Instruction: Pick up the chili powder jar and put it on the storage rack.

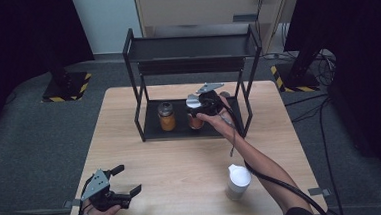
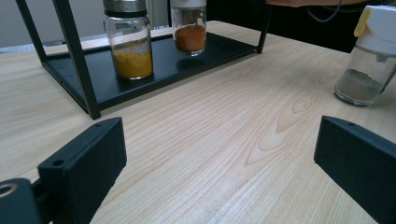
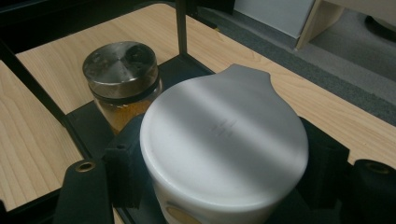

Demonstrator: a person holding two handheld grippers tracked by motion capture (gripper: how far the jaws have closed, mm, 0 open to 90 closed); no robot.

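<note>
My left gripper point(image 1: 126, 189) sits idle at the near left corner of the table point(image 1: 182, 163), jaws wide apart with nothing between them, only bare wood ahead in the left gripper view. Not in play.

Next out, near the right front edge, a white-capped jar point(image 1: 238, 181) with grey powder stands alone, upright, well apart from both grippers. My right forearm passes just beside it.

Farther out, my right gripper point(image 1: 198, 109) is inside the black rack point(image 1: 144, 128), clamped on the orange spice jar point(image 1: 196, 119) by its white lid point(image 3: 224, 140). In the right gripper view both pads press the lid's sides. The grip is from above, the jar's long axis upright and hanging straight below the jaws. In the left gripper view the jar base point(image 2: 189, 39) looks to be on or just at the rack's bottom tray; I can't tell for sure if it's fully seated.

The relation that matters: the yellow spice jar point(image 1: 166, 116) with the metal lid point(image 3: 120, 67) stands just beside the held jar, on its left on the tray, apart but near. So I judge the next move is straight vertical: settle it, then open and lift clear with no sideways drift toward that neighbour. The rack's upper shelf point(image 1: 192, 47) is overhead, so my exit should come out toward me.
</note>
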